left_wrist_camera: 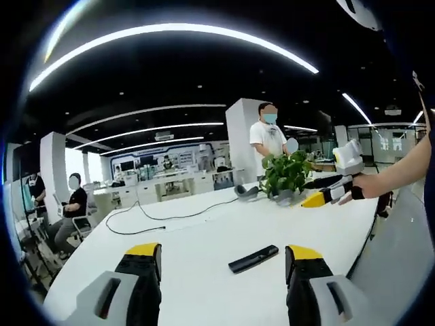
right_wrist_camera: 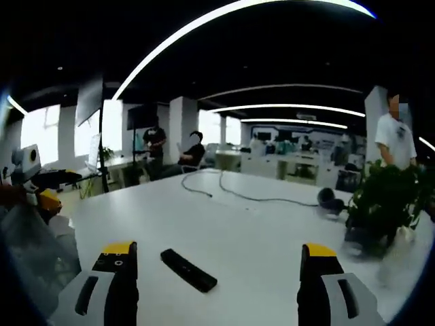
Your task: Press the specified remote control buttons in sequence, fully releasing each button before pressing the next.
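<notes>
- Open office with a dark ceiling crossed by long curved light strips (left_wrist_camera: 170, 30).
- White tabletop (right_wrist_camera: 258, 231) carrying a potted plant (left_wrist_camera: 285, 173) and a black cable (left_wrist_camera: 163, 219).
- White pillars (left_wrist_camera: 241, 139), bright windows (right_wrist_camera: 41, 136), desks with seated and standing people behind.

One black remote control (left_wrist_camera: 253, 259) lies on the white table (left_wrist_camera: 204, 224), toward its near edge. One potted plant (left_wrist_camera: 286, 174) stands near the far edge, and one dark headset-like object (left_wrist_camera: 246, 193) sits just beside it. One black cable (left_wrist_camera: 146, 219) trails across the tabletop toward the left edge. Two grippers are in play: the left gripper (left_wrist_camera: 223, 258) and the right gripper (right_wrist_camera: 217, 261), each with two yellow-tipped jaws spread wide. At least four people are in the room.
</notes>
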A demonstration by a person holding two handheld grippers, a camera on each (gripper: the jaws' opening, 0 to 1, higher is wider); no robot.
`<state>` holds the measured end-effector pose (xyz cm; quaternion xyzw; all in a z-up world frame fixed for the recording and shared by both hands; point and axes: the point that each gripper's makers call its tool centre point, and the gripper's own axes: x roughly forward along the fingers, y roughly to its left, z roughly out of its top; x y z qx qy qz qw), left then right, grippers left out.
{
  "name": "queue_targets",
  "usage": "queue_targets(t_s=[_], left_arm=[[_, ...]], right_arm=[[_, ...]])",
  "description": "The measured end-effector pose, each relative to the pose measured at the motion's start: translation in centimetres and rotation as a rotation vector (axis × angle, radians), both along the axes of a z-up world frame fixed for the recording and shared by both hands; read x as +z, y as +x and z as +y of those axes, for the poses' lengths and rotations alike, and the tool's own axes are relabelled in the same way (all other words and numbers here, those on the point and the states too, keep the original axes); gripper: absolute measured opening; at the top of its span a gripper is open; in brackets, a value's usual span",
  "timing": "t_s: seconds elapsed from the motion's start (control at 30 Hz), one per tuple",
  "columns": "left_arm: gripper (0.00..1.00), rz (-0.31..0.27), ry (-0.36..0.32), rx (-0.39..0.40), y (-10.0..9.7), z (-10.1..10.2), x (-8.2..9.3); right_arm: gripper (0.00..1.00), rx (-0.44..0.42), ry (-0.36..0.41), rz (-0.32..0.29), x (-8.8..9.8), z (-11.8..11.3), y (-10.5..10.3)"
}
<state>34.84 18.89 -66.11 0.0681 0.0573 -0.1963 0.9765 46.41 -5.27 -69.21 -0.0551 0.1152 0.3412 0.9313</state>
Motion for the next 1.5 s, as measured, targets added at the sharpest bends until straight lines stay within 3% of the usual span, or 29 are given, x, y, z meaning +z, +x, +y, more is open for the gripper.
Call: queue_targets(t_s=[0.17,0.27,0.73,1.0,1.2,1.33,1.5], left_arm=[[0.76,0.000,-0.058,0.008,0.0,0.3,0.3],[0.76,-0.009,-0.157,-0.008,-0.1,0.0,1.2],[0.76,0.030,-0.216,0.015,-0.3,0.5,0.8],[0.79,0.032,-0.213,0.020,-0.4,0.6,0.8],[0.86,0.034,-0.146,0.021,-0.4,0.2,0.3],[0.88,0.028,-0.173,0.031,-0.4,0.5,0.6],[0.92,0.026,-0.158,0.052,-0.3,0.7,0.6]], right_arm=[[0.97,0.001,-0.013,-0.014,0.6,0.1,-1.8],[0.97,-0.014,0.009,0.002,1.1,-0.1,-2.9],[0.98,-0.067,0.045,-0.047,4.6,-1.7,-7.0],[0.99,-0.083,0.043,-0.083,5.7,-2.2,-8.7],[0.99,-0.071,0.041,-0.108,6.1,-1.6,-9.4],[0.99,-0.066,0.057,-0.104,6.0,-1.3,-9.5],[0.99,-0.039,0.058,-0.077,5.2,-0.4,-9.8]])
